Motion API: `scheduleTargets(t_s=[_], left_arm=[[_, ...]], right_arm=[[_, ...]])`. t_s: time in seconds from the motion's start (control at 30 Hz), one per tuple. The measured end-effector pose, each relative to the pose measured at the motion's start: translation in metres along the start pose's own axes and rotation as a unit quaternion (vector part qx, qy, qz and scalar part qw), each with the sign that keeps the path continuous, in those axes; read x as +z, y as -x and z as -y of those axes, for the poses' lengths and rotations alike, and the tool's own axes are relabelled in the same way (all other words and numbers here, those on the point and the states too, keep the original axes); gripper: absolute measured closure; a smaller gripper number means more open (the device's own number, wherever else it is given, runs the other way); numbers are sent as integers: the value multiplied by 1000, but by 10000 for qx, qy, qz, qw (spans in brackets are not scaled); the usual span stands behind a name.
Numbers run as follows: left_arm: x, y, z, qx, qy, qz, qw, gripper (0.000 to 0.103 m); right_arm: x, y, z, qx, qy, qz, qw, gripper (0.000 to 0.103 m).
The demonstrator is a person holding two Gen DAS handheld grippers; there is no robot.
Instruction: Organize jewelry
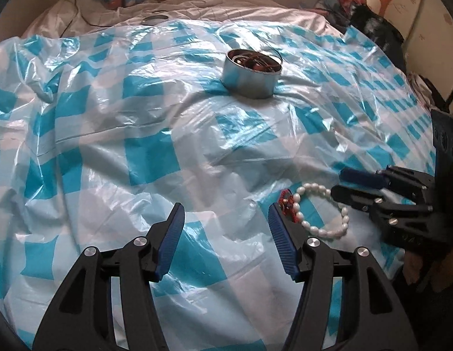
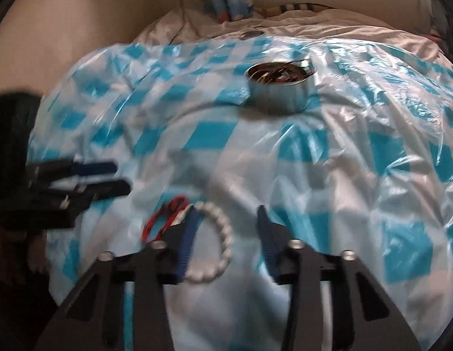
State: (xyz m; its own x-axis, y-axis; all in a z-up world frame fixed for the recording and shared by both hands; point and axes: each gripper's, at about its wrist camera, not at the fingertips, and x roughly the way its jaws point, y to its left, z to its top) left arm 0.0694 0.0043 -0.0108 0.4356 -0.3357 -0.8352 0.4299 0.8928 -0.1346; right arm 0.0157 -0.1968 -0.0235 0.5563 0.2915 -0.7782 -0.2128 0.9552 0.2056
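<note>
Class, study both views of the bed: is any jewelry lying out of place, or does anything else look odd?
Yes. The white bead bracelet and a red cord piece lie loose on the checked plastic sheet, well short of the round metal tin that holds other jewelry. The sheet itself is wrinkled. Nothing looks spilled or broken.

My left gripper [image 1: 226, 234] hangs over the blue-and-white checked plastic sheet [image 1: 144, 152] with its jaws apart, nothing between them. Just right of its right finger, a white pearl bracelet [image 1: 323, 210] lies flat on the sheet, with a bit of red cord [image 1: 286, 204] at its left end. My right gripper [image 1: 337, 184] comes in from the right edge, fingertips over the bracelet's right side. Further back, mid-sheet, sits a round metal tin [image 1: 251, 79] with jewelry inside.
</note>
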Motion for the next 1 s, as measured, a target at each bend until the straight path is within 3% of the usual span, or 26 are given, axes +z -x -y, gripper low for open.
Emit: scheduleTargets(t_s=[0.23,0.33,0.47,0.63,0.83,0.9,1.0], left_arm=[[-5,-10,17,-151,-347,-35,9993,43],[-7,-13,29,-153,-652,-55,9977,40],[-10,-23,35,37,-842,-211,9962,39],[-9,-30,40,83,-979,-225,9949,39],[-6,-39,55,105,-1196,-111,9927,36],[-5,-40,58,4,-1259,-95,9920,50],[-5,-39,62,24,-1308,-125,9913,90]], right_arm=[[-9,-17,-12,-434,413,-119,9981,80],[-11,-16,-14,-490,540,-122,9973,93],[-7,-8,-8,-1109,526,167,9923,95],[1,1,16,-1001,-64,310,9945,95],[1,-8,19,-1038,-153,150,9944,94],[-1,-15,19,-1043,-114,-3,9945,92],[-4,-20,13,-1180,78,-82,9929,91]])
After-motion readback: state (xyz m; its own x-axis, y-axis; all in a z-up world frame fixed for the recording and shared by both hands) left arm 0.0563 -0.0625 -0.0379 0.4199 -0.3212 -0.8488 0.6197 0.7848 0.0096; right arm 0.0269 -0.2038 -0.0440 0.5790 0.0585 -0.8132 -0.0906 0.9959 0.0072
